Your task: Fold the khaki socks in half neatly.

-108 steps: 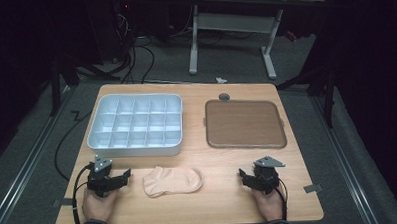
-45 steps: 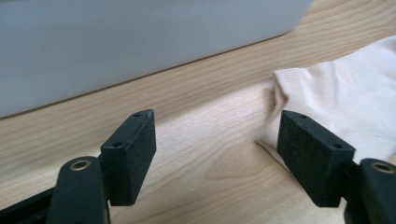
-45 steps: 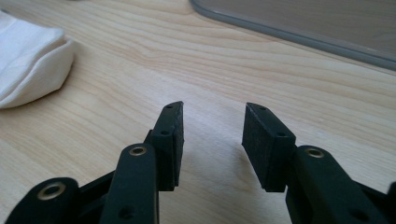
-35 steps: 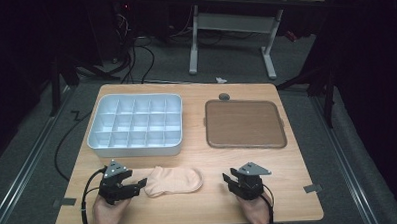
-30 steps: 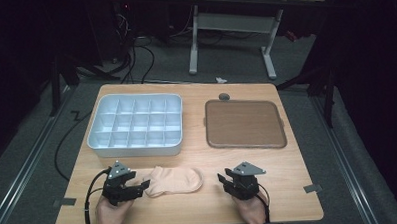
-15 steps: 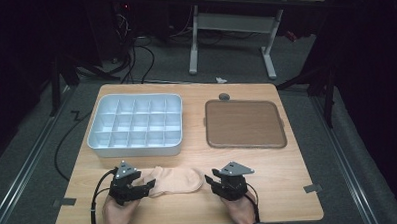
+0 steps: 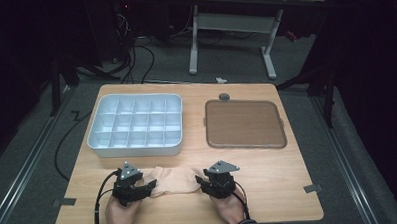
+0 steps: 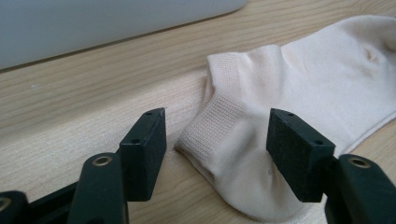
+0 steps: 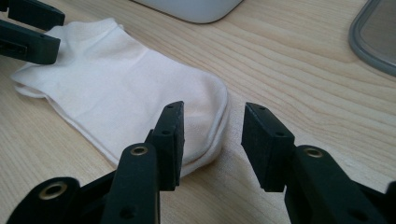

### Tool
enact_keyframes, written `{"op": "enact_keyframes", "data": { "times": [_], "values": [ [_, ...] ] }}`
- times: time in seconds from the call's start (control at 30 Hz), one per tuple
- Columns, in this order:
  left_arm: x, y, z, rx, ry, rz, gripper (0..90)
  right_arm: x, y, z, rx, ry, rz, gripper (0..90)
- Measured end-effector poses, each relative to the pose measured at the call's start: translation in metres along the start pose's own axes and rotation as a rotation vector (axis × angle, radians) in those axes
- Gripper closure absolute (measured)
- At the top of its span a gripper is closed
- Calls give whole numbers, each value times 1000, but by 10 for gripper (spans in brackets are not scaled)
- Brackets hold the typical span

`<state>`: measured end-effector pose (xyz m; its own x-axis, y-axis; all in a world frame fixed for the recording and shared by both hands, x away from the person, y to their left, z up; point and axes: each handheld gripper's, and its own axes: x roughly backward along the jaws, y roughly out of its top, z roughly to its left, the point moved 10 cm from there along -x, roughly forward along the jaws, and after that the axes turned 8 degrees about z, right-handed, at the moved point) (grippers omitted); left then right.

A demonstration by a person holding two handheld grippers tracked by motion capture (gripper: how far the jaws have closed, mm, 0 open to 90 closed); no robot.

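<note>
A: Sock (image 7: pixel 175 180) lies flat at the worktop's (image 7: pixel 288 174) near edge, left gripper (image 8: pixel 217 149) at its cuff, right gripper (image 9: pixel 212 135) at the toe.

B: Both sets of fingers spread, pinching nothing. Looks like the approach for a two-ended pickup; next, each must close on its end.

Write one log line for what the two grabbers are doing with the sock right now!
left gripper: open, jaws astride sock cuff | right gripper: open, at sock toe end | sock: flat on table, ungripped | compartment tray, brown tray: untouched
</note>
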<state>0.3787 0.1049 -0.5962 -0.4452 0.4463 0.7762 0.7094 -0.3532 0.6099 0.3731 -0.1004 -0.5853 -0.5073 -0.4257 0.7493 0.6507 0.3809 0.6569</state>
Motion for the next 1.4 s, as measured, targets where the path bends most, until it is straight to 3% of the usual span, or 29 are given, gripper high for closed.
{"op": "enact_keyframes", "data": {
  "times": [0.3,0.47,0.7,0.9,1.07,1.4],
  "values": [
    [-1,-1,0,-16,17,-12,400,-6,-3,0,0,-5,22,612],
    [-1,-3,-1,-56,48,-11,411,-11,-6,2,14,1,42,669],
    [0,-2,0,-46,56,-8,537,-12,-8,5,52,2,40,740],
    [0,-2,-1,-40,25,-1,656,-11,-8,7,103,-19,38,795],
    [0,-2,-5,-30,-5,7,765,-11,-8,7,98,-13,42,813],
    [0,-2,-6,-19,-39,16,802,-10,-8,7,81,-4,31,852]
  ]
}}
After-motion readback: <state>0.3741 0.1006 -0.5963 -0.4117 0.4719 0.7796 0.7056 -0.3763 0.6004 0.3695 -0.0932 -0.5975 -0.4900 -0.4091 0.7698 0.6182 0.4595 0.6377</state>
